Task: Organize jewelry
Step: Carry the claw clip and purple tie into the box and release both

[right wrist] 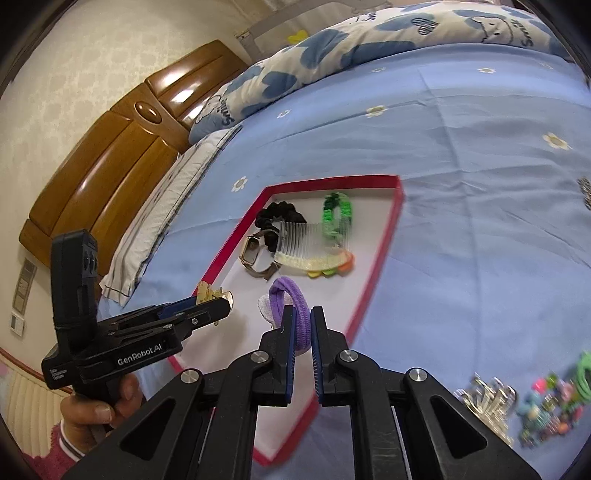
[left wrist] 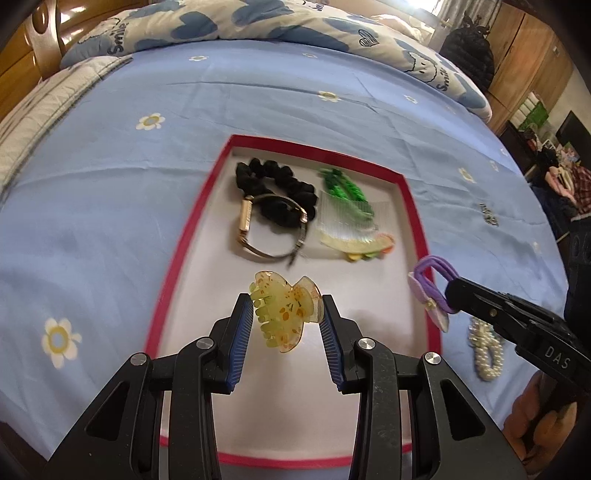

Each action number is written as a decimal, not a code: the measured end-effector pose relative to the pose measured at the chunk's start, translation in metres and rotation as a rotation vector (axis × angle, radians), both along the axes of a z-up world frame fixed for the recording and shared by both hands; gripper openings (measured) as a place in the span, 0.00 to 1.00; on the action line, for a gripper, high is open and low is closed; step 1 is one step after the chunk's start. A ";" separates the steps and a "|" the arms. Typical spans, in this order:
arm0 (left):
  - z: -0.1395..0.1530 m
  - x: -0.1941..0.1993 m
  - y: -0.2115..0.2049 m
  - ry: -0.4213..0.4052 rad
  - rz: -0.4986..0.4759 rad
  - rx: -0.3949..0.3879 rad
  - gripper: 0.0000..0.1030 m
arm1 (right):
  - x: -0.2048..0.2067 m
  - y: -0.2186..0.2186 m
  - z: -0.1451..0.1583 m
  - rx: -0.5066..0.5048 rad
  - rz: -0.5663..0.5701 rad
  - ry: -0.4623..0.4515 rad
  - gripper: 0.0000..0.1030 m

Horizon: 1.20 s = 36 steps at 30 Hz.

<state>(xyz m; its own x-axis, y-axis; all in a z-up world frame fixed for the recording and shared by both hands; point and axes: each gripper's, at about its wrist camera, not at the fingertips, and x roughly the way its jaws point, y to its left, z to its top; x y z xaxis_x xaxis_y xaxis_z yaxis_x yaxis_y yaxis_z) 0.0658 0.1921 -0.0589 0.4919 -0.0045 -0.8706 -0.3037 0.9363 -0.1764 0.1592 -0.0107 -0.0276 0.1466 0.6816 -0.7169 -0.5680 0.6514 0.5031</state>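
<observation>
A red-rimmed white tray (left wrist: pixel 192 236) (right wrist: pixel 373 280) lies on the blue bed sheet. In it lie a black scrunchie (left wrist: pixel 284 192), a watch (left wrist: pixel 269 236), a green hair tie (left wrist: pixel 343 188) and a clear comb (left wrist: pixel 351 229). My left gripper (left wrist: pixel 286 314) is shut on a yellow-green claw clip (left wrist: pixel 284 310) above the tray's near half; it also shows in the right wrist view (right wrist: pixel 218 301). My right gripper (right wrist: pixel 303 328) is shut on a purple hair tie (right wrist: pixel 295 306) with a flower, over the tray's right rim; the tie also shows in the left wrist view (left wrist: pixel 432 291).
A pearl hair tie (left wrist: pixel 485 347) lies on the sheet right of the tray, and a small dark trinket (left wrist: pixel 489 216) farther back. Silver clips (right wrist: pixel 491 400) and colourful beaded pieces (right wrist: pixel 546 413) lie at the right. Pillows (left wrist: pixel 258 22) and a wooden headboard (right wrist: pixel 110 158) are behind.
</observation>
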 end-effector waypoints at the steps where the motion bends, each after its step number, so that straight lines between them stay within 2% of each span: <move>1: -0.002 0.001 0.002 0.005 -0.002 0.007 0.34 | 0.001 0.005 -0.001 -0.005 0.003 -0.003 0.07; 11: -0.024 0.017 0.017 0.061 -0.025 0.022 0.34 | 0.009 0.047 -0.030 -0.093 0.045 0.009 0.07; 18: -0.033 0.023 0.015 0.080 -0.026 0.057 0.34 | 0.014 0.052 -0.040 -0.124 0.053 0.019 0.12; 27: -0.034 0.024 0.016 0.093 -0.014 0.056 0.34 | 0.015 0.055 -0.040 -0.139 0.068 0.018 0.13; 29: -0.033 0.023 0.015 0.093 -0.010 0.054 0.36 | 0.015 0.055 -0.039 -0.138 0.067 0.017 0.15; 31: -0.030 0.022 0.016 0.088 0.000 0.052 0.49 | 0.015 0.052 -0.037 -0.130 0.063 0.021 0.22; 32: -0.028 0.020 0.016 0.082 0.004 0.054 0.49 | 0.015 0.051 -0.036 -0.127 0.063 0.022 0.27; 36: -0.020 0.015 0.016 0.070 0.012 0.050 0.49 | 0.013 0.046 -0.028 -0.115 0.058 0.010 0.27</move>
<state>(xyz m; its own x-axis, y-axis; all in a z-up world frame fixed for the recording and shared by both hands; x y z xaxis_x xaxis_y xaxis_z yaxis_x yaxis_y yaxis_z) 0.0809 0.2076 -0.0793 0.4298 0.0457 -0.9018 -0.3252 0.9395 -0.1073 0.1720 0.0349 -0.0557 0.1021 0.6019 -0.7920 -0.6020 0.6712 0.4325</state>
